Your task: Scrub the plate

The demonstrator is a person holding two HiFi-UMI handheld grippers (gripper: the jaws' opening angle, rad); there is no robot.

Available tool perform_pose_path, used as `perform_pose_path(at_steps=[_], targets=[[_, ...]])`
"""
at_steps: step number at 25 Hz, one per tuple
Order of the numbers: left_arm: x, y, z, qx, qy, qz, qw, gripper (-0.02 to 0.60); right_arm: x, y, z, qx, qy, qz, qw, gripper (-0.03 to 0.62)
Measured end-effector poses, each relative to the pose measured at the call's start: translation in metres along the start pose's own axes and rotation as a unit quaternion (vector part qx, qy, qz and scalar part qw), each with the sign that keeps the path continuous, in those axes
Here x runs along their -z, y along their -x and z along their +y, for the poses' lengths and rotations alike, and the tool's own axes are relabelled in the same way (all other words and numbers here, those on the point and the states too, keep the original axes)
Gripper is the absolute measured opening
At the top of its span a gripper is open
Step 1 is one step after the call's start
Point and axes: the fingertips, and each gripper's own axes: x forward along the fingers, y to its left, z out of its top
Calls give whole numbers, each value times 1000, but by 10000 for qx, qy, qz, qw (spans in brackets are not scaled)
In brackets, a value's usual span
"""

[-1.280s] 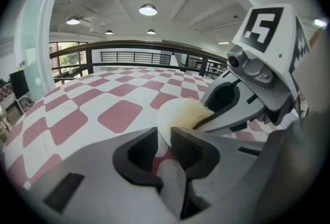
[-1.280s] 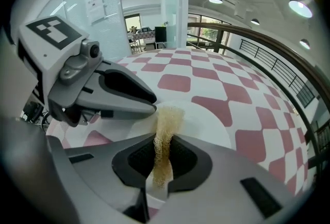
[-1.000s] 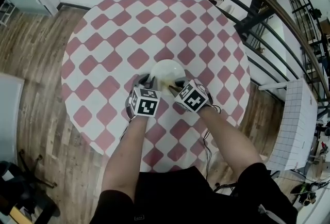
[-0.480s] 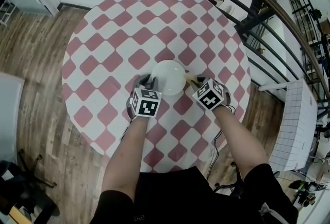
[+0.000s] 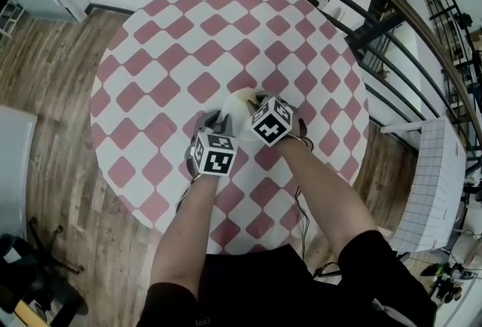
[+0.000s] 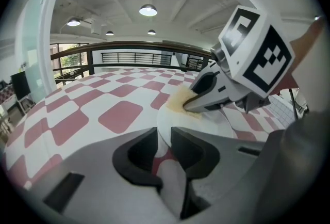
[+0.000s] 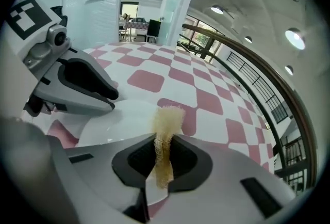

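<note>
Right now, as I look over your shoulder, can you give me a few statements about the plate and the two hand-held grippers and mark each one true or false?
1. The left hand-held gripper is clamped on the rim of the plate. True.
2. The right hand-held gripper holds nothing. False: its jaws pinch a yellowish mesh scrubber.
3. The plate lies on a round table with a pink-and-white checked top. True.
4. The scrubber lies loose on the wooden floor. False: it sticks out of the right hand-held gripper, at the plate.
</note>
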Motion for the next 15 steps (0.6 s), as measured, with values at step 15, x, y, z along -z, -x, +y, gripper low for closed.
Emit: perform_pose_path(at_steps=[15], targets=[[4,-1,-2,-16,79,66,9999,86,77,53,34,-71,-533,356,9979,48]])
